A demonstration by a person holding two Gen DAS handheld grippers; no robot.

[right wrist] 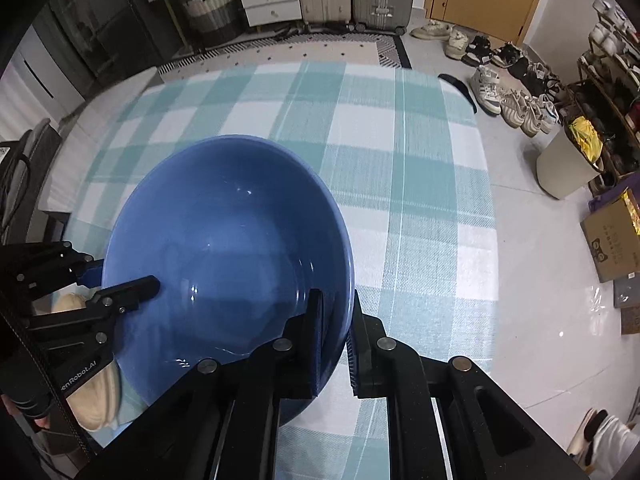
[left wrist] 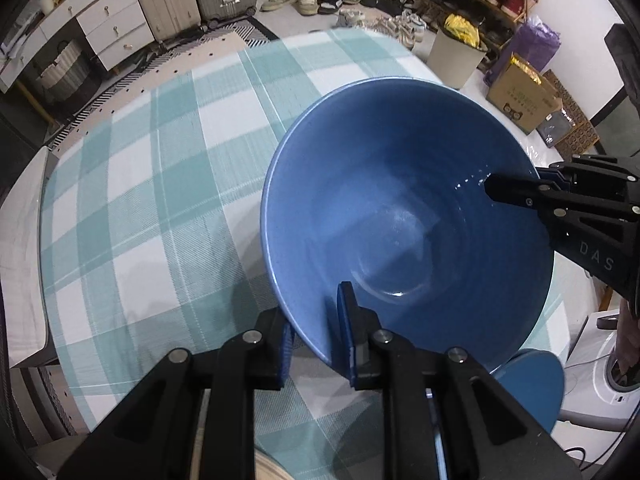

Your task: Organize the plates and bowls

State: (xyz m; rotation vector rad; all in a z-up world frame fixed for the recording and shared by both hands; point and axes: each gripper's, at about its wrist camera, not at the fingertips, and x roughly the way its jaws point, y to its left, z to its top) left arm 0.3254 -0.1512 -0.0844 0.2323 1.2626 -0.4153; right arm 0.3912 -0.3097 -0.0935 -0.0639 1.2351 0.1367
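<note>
Gripping glossy round blue bowl (left wrist: 400, 200), both jaws clamped, woven checked tablecloth (left wrist: 160, 200)

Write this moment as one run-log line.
stage: bowl carry | left gripper: shut on blue bowl rim | right gripper: shut on opposite rim | below: checked tablecloth

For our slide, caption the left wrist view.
Both grippers clamp opposite rims of a blue bowl above checked cloth.

A plain blue bowl (left wrist: 400, 208) is seen. The tablecloth (left wrist: 168, 184) is checked in teal and white. Black grippers carry blue pads (left wrist: 345, 332).
</note>
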